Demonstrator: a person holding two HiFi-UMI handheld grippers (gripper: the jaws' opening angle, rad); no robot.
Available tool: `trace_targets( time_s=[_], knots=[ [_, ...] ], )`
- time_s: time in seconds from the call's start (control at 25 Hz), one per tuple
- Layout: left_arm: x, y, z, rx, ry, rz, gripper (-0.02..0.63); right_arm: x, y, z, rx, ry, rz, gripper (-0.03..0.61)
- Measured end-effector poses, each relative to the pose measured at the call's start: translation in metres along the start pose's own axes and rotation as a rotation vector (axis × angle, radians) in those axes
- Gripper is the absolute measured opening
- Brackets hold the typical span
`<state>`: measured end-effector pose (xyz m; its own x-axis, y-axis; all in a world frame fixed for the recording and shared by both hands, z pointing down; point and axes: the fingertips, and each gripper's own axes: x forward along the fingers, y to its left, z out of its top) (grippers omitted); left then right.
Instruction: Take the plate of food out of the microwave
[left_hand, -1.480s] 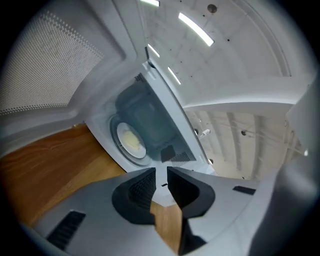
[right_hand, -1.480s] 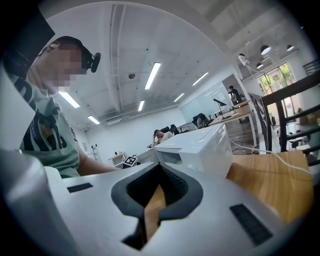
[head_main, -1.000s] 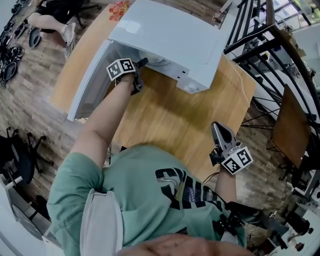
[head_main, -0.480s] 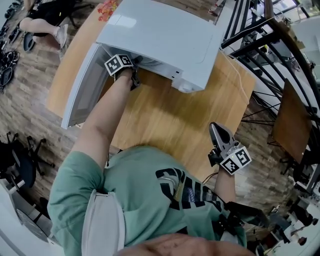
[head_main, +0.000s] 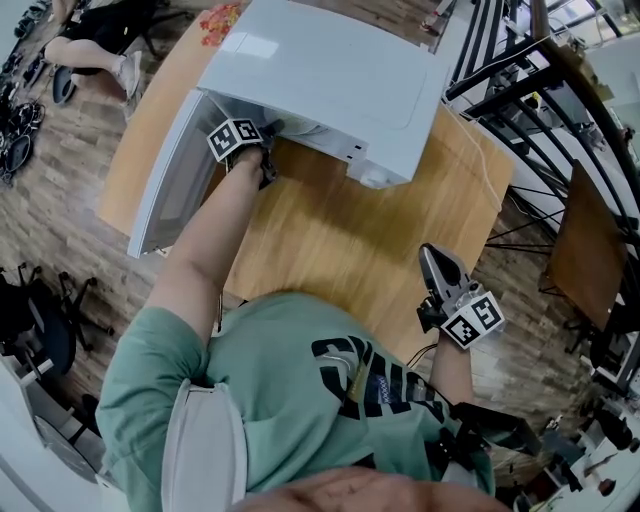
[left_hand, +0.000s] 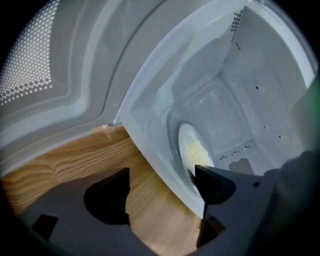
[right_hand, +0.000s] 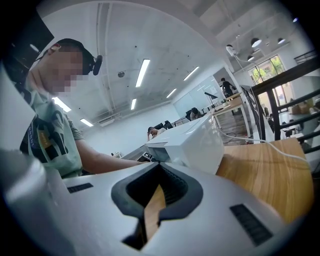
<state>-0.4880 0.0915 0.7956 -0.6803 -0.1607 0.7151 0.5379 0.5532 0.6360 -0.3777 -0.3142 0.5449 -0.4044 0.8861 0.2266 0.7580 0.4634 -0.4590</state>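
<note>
The white microwave (head_main: 320, 70) stands on the wooden table (head_main: 330, 230) with its door (head_main: 170, 170) swung open to the left. Inside, a white plate of pale yellow food (left_hand: 192, 150) lies on the glass turntable (left_hand: 172, 135). My left gripper (head_main: 272, 140) is at the oven's mouth. Its jaws (left_hand: 161, 172) have just been opening and stand wide, with nothing between them; the right jaw tip is close in front of the plate. My right gripper (head_main: 432, 258) hovers over the table's near right part, shut and empty (right_hand: 157, 172).
A black metal railing (head_main: 530, 90) rises beyond the table's right side. A white cable (right_hand: 260, 142) runs across the table behind the microwave (right_hand: 192, 140). A seated person (head_main: 100, 40) is at the far left, and a black chair (head_main: 40, 320) stands on the floor to the left.
My left gripper has dipped a little at the microwave's mouth. The right gripper has kept its place.
</note>
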Motion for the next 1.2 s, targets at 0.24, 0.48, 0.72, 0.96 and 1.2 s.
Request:
trace_targets(
  time_s=[0.24,0.48,0.72,0.96,1.2],
  knots=[
    [-0.012,-0.002,-0.006,-0.073,-0.012,-0.121,0.284,0.000,0.003,0.000,-0.002,0.005,0.001,0.006],
    [-0.020,-0.028,-0.005,-0.132,-0.053,-0.276,0.044,-0.001,0.009,0.002,-0.014,0.008,0.000,0.006],
    [-0.030,-0.033,-0.006,-0.208,-0.077,-0.410,0.014,-0.004,0.010,0.004,-0.015,0.007,-0.008,0.006],
    [-0.045,-0.033,-0.003,-0.225,-0.084,-0.468,0.011,-0.001,0.014,0.005,-0.020,0.008,-0.002,0.006],
    [-0.066,-0.035,-0.010,-0.225,-0.077,-0.522,0.011,0.000,0.018,0.010,-0.032,0.002,0.003,0.006]
  ],
)
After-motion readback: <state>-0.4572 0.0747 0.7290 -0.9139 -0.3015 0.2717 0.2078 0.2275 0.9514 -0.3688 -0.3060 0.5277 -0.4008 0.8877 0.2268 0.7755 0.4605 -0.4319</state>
